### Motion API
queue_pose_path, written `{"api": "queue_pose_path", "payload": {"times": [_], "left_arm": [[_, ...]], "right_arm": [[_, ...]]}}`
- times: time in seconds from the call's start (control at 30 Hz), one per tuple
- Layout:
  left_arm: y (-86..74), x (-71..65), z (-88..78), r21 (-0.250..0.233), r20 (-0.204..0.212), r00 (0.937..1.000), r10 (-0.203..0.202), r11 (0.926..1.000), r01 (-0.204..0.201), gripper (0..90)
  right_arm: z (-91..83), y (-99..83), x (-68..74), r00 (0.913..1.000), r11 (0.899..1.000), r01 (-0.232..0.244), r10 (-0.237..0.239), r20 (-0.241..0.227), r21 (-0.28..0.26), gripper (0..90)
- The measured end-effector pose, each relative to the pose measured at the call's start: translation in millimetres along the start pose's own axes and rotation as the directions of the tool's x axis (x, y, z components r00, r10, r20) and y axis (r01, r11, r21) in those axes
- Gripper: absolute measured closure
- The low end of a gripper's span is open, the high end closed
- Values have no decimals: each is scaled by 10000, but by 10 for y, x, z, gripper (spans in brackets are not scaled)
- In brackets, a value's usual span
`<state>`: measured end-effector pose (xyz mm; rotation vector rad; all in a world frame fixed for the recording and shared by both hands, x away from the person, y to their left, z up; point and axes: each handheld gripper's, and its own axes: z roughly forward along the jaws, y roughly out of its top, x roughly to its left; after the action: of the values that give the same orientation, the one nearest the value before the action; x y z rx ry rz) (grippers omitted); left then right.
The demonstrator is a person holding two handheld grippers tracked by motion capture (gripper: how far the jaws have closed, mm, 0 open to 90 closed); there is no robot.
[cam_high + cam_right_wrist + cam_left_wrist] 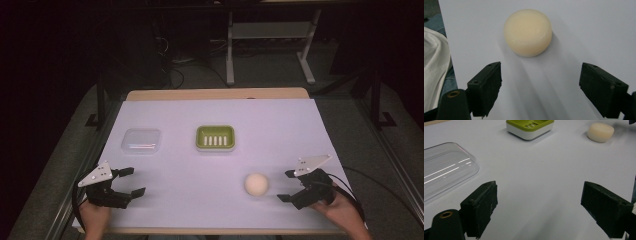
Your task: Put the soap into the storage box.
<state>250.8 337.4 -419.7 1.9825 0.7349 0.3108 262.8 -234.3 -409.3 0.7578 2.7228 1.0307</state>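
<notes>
a: where are the hands, and how are they posed?

b: two hands come in from the near edge of the counter (150,107). the left tongs (127,181) sit low at the near left corner, pointing toward the middle, jaws spread wide apart with nothing between them. the right tongs (286,185) sit at the near right, pointing left toward the soap (256,184), jaws also wide apart and holding nothing. each has a grey three-cornered plate on top.

a: does the right one touch the soap?

b: no. seen from the right tongs, the soap (528,32) lies just ahead of the two black fingertips (491,77), clear of both, with bare surface in the gap.

a: how much room is there?

b: plenty. the counter is covered in white, and the soap has open space on every side. a green soap dish (215,136) stands farther back near the middle, well apart from the soap. a clear plastic lid (142,140) lies to the left of the dish, nearer the left tongs. the right hand is close to the near right corner.

a: and the soap itself?

b: a round, cream-coloured bar, smooth, with softly rounded edges, lying flat. seen from the left tongs it is a small pale disc (600,132) far across the counter, to the right of the dish (530,127).
</notes>
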Motion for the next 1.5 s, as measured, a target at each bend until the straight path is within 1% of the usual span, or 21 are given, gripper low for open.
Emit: {"api": "queue_pose_path", "payload": {"times": [0.1,0.13,0.37,0.47,0.57,0.63,0.67,0.87,0.97,1.0,1.03,1.07,1.13,1.2,1.27,1.3,1.33,1.37,1.4,1.43,1.5], "left_arm": [[1,-3,3,-10,-7,10000,11,10000,-11,133],[0,-3,4,-1,-10,10000,9,10000,-9,133],[2,-11,15,-6,-22,10000,6,10000,-6,132],[6,-11,18,50,-25,10000,64,10000,-64,133],[7,-12,19,54,-40,10000,66,10000,-66,133],[8,-13,19,51,-44,10000,71,10000,-70,133],[8,-12,19,55,-53,10000,80,10000,-80,133],[9,-12,20,46,-67,9999,77,10000,-77,133],[10,-14,20,30,-49,10000,66,10000,-66,133],[10,-15,20,19,-23,10000,66,10000,-66,133],[11,-16,22,14,1,10000,69,10000,-69,133],[14,-18,23,40,2,9999,112,9999,-112,133],[15,-19,21,68,12,9999,145,9999,-145,132],[14,-20,21,70,-5,9999,131,9999,-131,133],[13,-18,21,29,-3,9999,117,9999,-117,133],[12,-17,22,14,-1,9999,108,9999,-108,133],[13,-18,21,28,4,9999,113,9999,-113,133],[15,-19,20,40,14,9999,126,9999,-126,133],[18,-20,22,44,21,9999,140,9999,-140,133],[20,-21,24,46,23,9999,151,9999,-151,133],[21,-22,29,37,26,9998,200,9998,-200,133]], "right_arm": [[41,49,-10,9999,10000,-15,16,-107,75,170],[63,76,-15,9998,9998,-32,36,-174,192,170],[92,152,-20,9996,9996,87,-79,-281,286,174],[92,217,-22,9994,9995,234,-229,-241,210,170],[98,254,-14,9995,9993,259,-254,-171,278,170],[121,282,-10,9989,9985,462,-458,-132,278,170],[146,306,-7,9987,9985,456,-448,-237,316,168],[203,372,-22,9980,9977,549,-536,-348,399,154],[250,434,-15,9963,9961,787,-773,-371,400,150],[282,474,-3,9956,9957,818,-797,-485,443,148],[282,474,-3,9956,9957,818,-797,-485,443,148],[319,505,-2,9937,9938,1002,-976,-553,477,145],[346,532,-4,9928,9929,1064,-1031,-602,534,145],[365,555,-8,9927,9934,1016,-976,-711,539,145],[376,560,-15,9922,9925,1099,-1063,-656,538,145],[387,570,-8,9923,9930,1040,-997,-736,566,145],[402,573,-11,9918,9918,1141,-1103,-640,582,145],[413,575,-1,9923,9924,1053,-1007,-728,631,145],[436,571,-7,9910,9904,1214,-1171,-649,667,145],[449,567,11,9927,9914,1062,-1013,-658,758,145],[476,555,18,9918,9909,1098,-1041,-748,775,145]]}}
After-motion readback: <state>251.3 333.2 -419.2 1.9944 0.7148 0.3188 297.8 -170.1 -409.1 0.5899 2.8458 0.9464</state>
